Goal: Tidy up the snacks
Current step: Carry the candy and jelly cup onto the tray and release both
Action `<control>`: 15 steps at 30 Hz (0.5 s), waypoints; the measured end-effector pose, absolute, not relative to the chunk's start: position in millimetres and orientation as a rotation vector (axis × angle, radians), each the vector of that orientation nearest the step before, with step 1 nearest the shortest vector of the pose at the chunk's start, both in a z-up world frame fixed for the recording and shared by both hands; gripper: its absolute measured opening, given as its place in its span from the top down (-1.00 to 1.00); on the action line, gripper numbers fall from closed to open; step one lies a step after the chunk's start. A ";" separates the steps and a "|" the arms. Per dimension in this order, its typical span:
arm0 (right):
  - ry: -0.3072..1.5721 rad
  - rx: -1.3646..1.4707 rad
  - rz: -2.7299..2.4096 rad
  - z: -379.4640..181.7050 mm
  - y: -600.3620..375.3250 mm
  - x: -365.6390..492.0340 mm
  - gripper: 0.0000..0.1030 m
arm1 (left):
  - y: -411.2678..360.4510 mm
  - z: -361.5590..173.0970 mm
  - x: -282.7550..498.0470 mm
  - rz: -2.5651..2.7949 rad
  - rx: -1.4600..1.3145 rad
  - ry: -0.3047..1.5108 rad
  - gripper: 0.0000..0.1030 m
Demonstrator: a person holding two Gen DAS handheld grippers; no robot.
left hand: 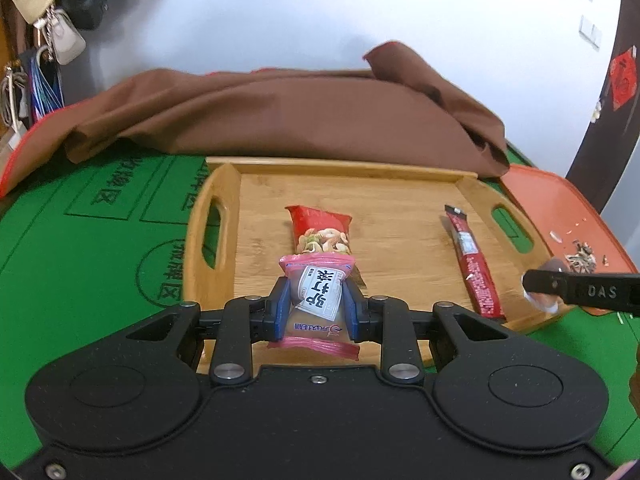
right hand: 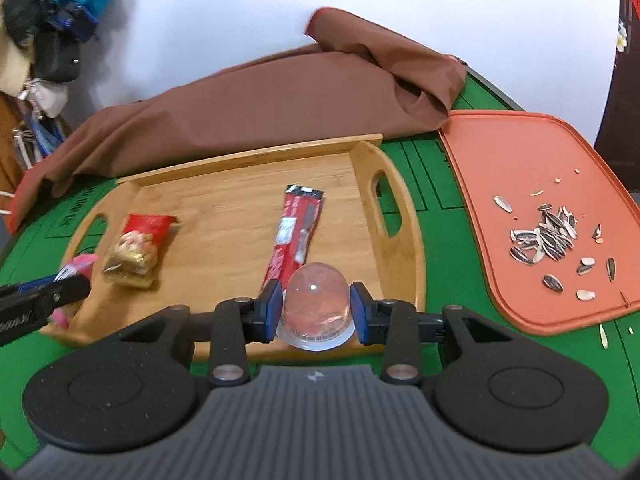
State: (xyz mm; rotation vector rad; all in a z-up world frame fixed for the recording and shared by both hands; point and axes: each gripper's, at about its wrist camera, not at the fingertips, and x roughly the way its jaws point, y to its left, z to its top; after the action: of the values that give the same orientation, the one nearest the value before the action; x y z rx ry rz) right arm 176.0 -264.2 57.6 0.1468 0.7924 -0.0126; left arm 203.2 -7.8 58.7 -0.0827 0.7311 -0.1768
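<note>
Hovering over the near edge of the wooden tray [left hand: 224,200], both grippers carry snacks. The left gripper [left hand: 316,312] is clamped on a pink-edged candy packet [left hand: 318,292], its long axis running along the fingers toward the red nut packet [left hand: 320,232] lying just ahead. The right gripper [right hand: 316,308] is clamped on a clear jelly cup [right hand: 316,304], dome pointing forward — directly beyond it lies the red stick sachet [right hand: 294,236], lengthwise away from the gripper. Each load likely drops into bare tray floor beside those 2 — left nearer the nuts, right nearer the sachet.
</note>
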 end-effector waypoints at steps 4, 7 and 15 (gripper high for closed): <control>0.816 0.131 -0.043 46.2 -264.8 194.8 0.21 | -12.3 43.0 215.9 -0.186 -0.090 0.777 0.50; 0.838 0.128 -0.049 37.2 -265.0 205.7 0.20 | -14.4 35.2 221.0 -0.187 -0.095 0.790 0.50; 0.852 0.115 -0.044 27.0 -262.1 215.9 0.20 | -14.3 26.1 236.5 -0.173 -0.113 0.789 0.50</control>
State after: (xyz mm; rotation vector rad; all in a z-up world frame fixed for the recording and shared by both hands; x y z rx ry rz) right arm 215.9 -262.1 27.0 0.1154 0.8516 -0.0435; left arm 236.5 -14.3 26.1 -0.1134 0.7887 -0.1729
